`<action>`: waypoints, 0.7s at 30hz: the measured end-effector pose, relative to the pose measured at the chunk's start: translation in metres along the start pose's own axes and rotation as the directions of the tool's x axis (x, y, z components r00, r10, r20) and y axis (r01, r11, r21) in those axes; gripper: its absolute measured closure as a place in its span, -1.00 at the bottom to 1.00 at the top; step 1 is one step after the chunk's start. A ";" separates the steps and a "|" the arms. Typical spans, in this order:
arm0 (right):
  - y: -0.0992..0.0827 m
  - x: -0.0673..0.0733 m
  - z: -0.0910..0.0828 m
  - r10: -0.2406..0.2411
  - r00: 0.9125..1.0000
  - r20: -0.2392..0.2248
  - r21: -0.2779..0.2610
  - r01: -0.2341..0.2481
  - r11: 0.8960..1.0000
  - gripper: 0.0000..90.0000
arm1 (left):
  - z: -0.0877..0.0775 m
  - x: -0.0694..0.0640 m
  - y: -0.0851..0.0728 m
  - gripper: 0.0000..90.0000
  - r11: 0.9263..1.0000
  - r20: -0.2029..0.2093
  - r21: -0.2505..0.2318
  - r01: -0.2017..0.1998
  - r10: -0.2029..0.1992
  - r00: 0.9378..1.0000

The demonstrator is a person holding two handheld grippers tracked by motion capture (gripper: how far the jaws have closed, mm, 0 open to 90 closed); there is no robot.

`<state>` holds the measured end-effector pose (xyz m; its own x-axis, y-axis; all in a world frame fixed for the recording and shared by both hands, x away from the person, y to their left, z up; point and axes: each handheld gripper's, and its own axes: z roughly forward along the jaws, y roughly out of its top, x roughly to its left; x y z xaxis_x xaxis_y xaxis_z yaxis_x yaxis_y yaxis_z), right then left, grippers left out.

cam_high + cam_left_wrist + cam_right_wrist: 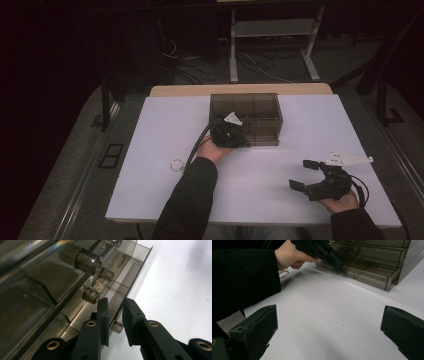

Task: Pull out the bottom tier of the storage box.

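While the left gripper (115, 315) works at the drawers:
Cabinet: smoky translucent plastic drawer box (252, 112), far-centre on white matte surface (160, 125).
Left jaws: nearly closed around small cylindrical knob (116, 326); contact unclear.
Right gripper (305, 175): jaws released, wide.
Nearby: thin metal ring (176, 165).

Smoky transparent drawer cabinet (260, 107), upright at table's far middle, small bottom drawer knob (116, 326) between narrowed jaws

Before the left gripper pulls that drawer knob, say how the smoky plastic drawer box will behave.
The drawer box looks light, thin-walled and see-through, so it may slide on the smooth white table. The knob is small and glossy, likely slippery between the left gripper pads.
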<state>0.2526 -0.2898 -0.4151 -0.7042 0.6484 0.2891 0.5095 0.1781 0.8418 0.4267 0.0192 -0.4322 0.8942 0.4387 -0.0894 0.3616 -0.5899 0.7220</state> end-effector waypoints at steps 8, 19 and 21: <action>0.000 0.000 0.000 0.000 1.000 0.005 0.001 0.000 1.000 -1.00 | -0.001 -0.003 -0.003 0.68 0.999 0.015 -0.011 0.031 -0.031 0.999; 0.000 -0.001 0.000 -0.001 1.000 0.006 0.004 0.001 1.000 -1.00 | -0.002 -0.006 -0.004 0.69 0.999 0.019 -0.014 0.045 -0.045 0.999; 0.000 0.000 0.000 -0.001 1.000 0.006 0.004 0.001 1.000 -0.99 | -0.003 -0.006 -0.004 0.69 0.999 0.021 -0.004 0.032 -0.032 0.999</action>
<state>0.2531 -0.2899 -0.4154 -0.7016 0.6529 0.2855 0.5110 0.1817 0.8402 0.4194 0.0209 -0.4325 0.8876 0.4430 -0.1263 0.3888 -0.5733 0.7212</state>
